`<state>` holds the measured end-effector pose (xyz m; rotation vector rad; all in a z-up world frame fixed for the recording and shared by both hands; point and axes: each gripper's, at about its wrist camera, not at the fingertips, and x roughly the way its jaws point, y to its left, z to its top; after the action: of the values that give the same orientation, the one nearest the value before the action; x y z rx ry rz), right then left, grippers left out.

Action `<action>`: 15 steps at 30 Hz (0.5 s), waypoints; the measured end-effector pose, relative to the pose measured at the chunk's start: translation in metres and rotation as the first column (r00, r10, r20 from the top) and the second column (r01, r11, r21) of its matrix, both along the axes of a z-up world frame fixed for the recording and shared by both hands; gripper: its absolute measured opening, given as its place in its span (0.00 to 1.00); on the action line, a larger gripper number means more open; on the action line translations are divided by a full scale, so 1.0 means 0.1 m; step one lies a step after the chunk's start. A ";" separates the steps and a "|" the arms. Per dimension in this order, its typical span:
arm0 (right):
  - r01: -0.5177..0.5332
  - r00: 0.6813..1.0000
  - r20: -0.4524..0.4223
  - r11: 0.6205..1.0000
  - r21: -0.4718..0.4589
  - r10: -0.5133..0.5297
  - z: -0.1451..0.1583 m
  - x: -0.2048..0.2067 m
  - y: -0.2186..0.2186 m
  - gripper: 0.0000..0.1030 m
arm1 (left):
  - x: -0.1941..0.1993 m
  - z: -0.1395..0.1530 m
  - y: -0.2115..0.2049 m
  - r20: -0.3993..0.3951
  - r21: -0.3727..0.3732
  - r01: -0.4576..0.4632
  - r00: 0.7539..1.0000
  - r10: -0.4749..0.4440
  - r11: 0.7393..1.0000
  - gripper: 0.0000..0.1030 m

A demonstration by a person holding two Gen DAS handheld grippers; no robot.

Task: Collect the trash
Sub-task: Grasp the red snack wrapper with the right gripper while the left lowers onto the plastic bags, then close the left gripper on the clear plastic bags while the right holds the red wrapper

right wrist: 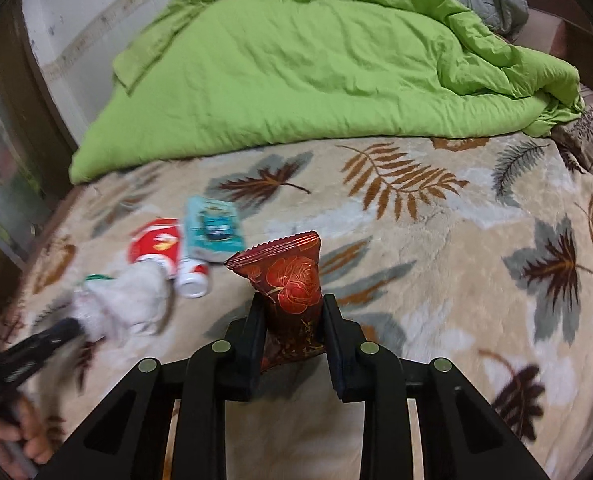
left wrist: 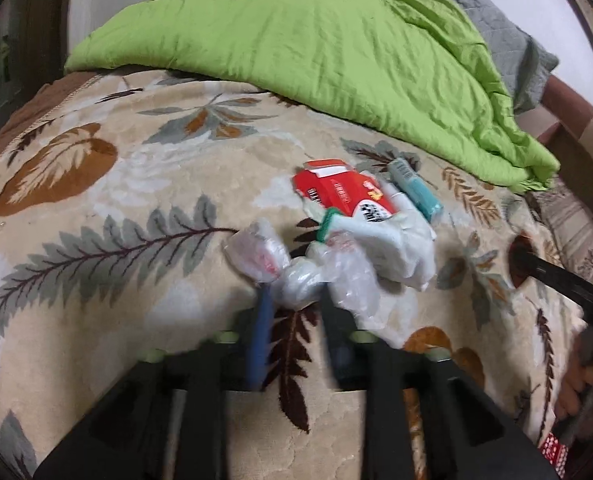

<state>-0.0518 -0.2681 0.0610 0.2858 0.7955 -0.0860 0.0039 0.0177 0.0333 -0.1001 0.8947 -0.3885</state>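
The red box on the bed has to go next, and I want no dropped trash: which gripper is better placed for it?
Neither is free. The left gripper grips a plastic bag; the right gripper grips a dark red wrapper. The left sits nearer the red box.

Red wrapper (right wrist: pixel 292 292) upright in right tongs (right wrist: pixel 292 312)

Both wrist views look down, close, along their fingers, sharing the leaf-patterned blanket (left wrist: pixel 96 208) (right wrist: pixel 456 240).
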 end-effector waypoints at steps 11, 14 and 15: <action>-0.036 0.996 0.089 0.982 0.184 0.019 0.17 -0.61 0.32 0.28 | 0.20 -0.08 0.08 -0.049 -0.054 -0.106 0.993 0.103 0.993 0.69; -0.055 0.995 0.091 0.983 0.174 0.039 0.17 -0.67 0.40 0.28 | 0.18 -0.10 -0.08 -0.053 -0.039 -0.064 0.997 0.062 0.997 0.73; -0.061 0.995 0.091 0.983 0.171 0.046 0.16 -0.69 0.42 0.28 | 0.17 -0.10 -0.15 -0.037 -0.015 -0.046 0.998 0.046 0.999 0.75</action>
<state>-0.1204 -0.2258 0.0769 0.4299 0.7246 0.0461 0.0206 0.0030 0.0235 -0.1428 0.9235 -0.3519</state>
